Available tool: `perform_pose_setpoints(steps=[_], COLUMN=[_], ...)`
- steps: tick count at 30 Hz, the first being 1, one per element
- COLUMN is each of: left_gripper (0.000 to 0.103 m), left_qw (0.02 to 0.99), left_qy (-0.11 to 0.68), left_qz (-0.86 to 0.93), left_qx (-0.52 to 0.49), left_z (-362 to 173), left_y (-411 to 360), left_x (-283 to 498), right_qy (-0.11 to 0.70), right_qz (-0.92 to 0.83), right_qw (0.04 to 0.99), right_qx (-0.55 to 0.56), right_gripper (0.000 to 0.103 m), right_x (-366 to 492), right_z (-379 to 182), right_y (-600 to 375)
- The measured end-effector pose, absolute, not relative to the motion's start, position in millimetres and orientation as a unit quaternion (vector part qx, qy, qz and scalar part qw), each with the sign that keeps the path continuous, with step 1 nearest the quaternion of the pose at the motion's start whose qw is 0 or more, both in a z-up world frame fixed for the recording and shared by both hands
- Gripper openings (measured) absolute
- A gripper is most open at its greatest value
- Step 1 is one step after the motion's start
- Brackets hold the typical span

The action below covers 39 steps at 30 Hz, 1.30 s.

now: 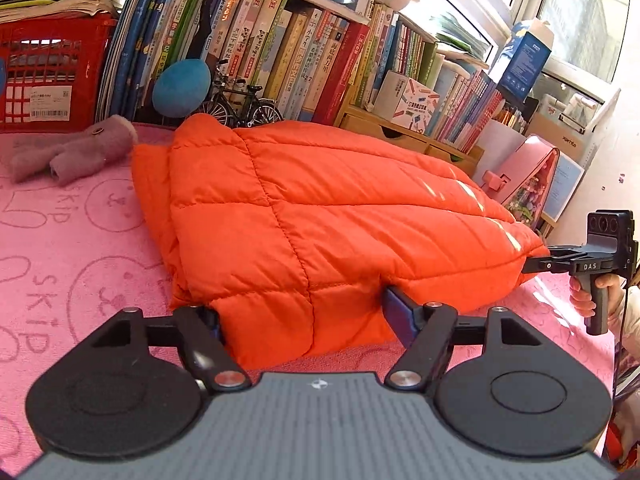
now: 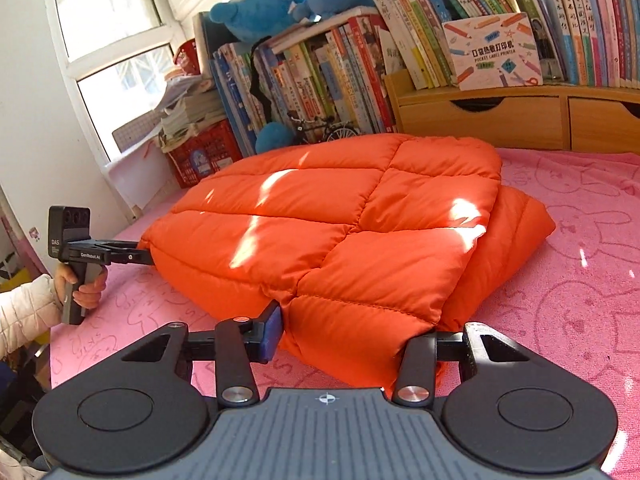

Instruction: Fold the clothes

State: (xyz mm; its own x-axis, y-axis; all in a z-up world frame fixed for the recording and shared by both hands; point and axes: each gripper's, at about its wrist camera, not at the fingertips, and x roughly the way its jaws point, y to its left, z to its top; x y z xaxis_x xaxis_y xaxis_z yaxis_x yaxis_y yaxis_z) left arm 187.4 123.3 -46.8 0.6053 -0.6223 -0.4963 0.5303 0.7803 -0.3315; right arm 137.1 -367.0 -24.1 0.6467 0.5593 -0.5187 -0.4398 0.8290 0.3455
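Observation:
A puffy orange quilted jacket point(image 1: 320, 200) lies folded on the pink towel-covered table point(image 1: 72, 240). My left gripper point(image 1: 304, 312) grips the jacket's near edge at one corner, and the padding bulges between its blue-padded fingers point(image 1: 394, 312). My right gripper point(image 2: 352, 332) clamps the near edge at the other corner; its left finger point(image 2: 272, 330) dents the jacket point(image 2: 340, 220) and its right finger is hidden under fabric. Each view shows the other gripper from the side: the right one point(image 1: 536, 264) and the left one point(image 2: 140, 258), each held by a hand.
A grey-purple fuzzy garment point(image 1: 68, 152) lies at the table's far left. Behind the jacket stand rows of books point(image 1: 280, 48), a red crate point(image 1: 44, 76), a model bicycle point(image 1: 240, 104), a blue plush ball point(image 1: 180, 88) and wooden drawers point(image 2: 500, 120). A pink case point(image 1: 528, 176) leans at the right.

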Motion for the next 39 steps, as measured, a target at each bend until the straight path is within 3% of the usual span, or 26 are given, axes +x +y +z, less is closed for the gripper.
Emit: perform_pose_setpoints(steps=[1, 4, 14, 17, 23, 25, 27, 31, 34, 37, 39], left_gripper=[0.042, 0.024, 0.023, 0.029, 0.043, 0.060, 0.073, 0.082, 0.083, 0.083, 0.083], left_qw=[0.897, 0.900, 0.865, 0.864, 0.897, 0.916, 0.939, 0.966, 0.968, 0.967, 0.967], left_qy=[0.304, 0.296, 0.331, 0.343, 0.330, 0.303, 0.261, 0.196, 0.203, 0.217, 0.218], left_qz=[-0.317, -0.317, -0.373, -0.367, -0.293, -0.261, -0.220, -0.155, -0.134, -0.107, -0.108], left_qx=[-0.058, -0.043, -0.063, -0.039, -0.005, 0.007, 0.031, 0.063, 0.064, 0.084, 0.081], left_z=[-45.4, -41.1, -30.6, -33.1, -13.8, 2.3, 22.6, 53.8, 57.7, 53.6, 52.5], left_y=[118.7, 116.6, 129.9, 129.4, 142.4, 146.1, 140.1, 113.0, 65.7, 13.7, -8.2], left_x=[185.1, 174.1, 93.7, 69.7, 34.0, 25.0, 19.4, 23.5, 54.1, 86.0, 103.7], right_qy=[0.314, 0.304, 0.328, 0.349, 0.368, 0.359, 0.338, 0.268, 0.218, 0.256, 0.229], right_qz=[0.273, 0.275, 0.302, 0.295, 0.242, 0.225, 0.205, 0.121, 0.054, 0.030, 0.034], right_qw=[0.905, 0.910, 0.894, 0.889, 0.897, 0.904, 0.918, 0.956, 0.974, 0.966, 0.973], right_qx=[0.092, 0.067, 0.039, 0.032, 0.048, 0.048, 0.025, -0.009, 0.001, 0.022, 0.006], right_gripper=[0.038, 0.025, 0.023, 0.026, 0.047, 0.070, 0.081, 0.099, 0.103, 0.103, 0.103], right_x=[136.6, 125.7, 51.3, 25.9, -13.8, -28.4, -42.4, -51.1, -28.9, 22.5, 54.1], right_z=[-24.0, -17.1, 6.4, 1.5, -1.5, 5.8, 18.9, 46.9, 61.0, 68.1, 75.3], right_y=[-363.4, -353.4, -355.2, -357.8, -366.8, -368.0, -365.1, -356.4, -341.7, -323.6, -300.2])
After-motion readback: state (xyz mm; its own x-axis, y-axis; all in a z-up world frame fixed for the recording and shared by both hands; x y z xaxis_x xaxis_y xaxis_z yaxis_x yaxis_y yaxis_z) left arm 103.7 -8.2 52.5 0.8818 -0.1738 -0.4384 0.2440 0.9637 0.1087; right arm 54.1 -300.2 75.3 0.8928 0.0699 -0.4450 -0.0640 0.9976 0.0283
